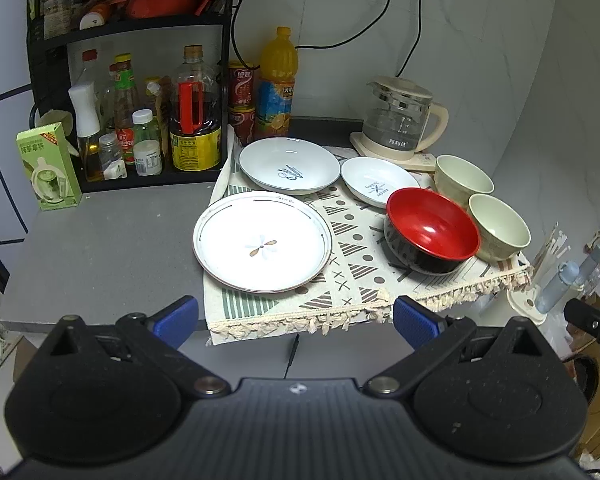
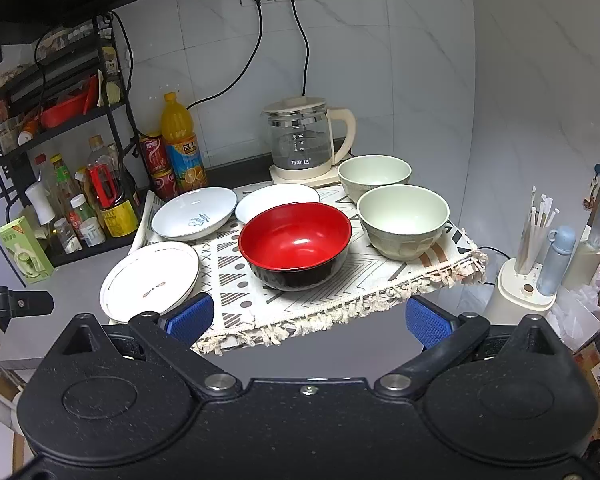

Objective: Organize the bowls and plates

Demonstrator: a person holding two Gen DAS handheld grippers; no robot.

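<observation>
A patterned cloth (image 1: 352, 276) (image 2: 236, 280) on the grey counter bears the dishes. A flat white plate with a flower mark (image 1: 262, 240) (image 2: 150, 278) lies at its front left. Two shallow white dishes (image 1: 288, 165) (image 1: 378, 182) sit behind it; in the right wrist view they show too (image 2: 194, 213) (image 2: 276, 198). A red-and-black bowl (image 1: 432, 230) (image 2: 296, 246) stands front right. Two pale green bowls (image 1: 462, 176) (image 1: 498, 226) (image 2: 374, 174) (image 2: 403, 220) stand at the right edge. My left gripper (image 1: 296, 322) and right gripper (image 2: 308, 320) are both open and empty, held before the counter's front edge.
A black rack with bottles (image 1: 140, 120) (image 2: 68, 200) stands at the back left, with a green carton (image 1: 48, 166) beside it. An orange juice bottle (image 1: 278, 84) and a glass kettle (image 1: 400, 120) (image 2: 304, 140) stand at the back. A container with straws and bottles (image 2: 536, 264) stands off the counter's right.
</observation>
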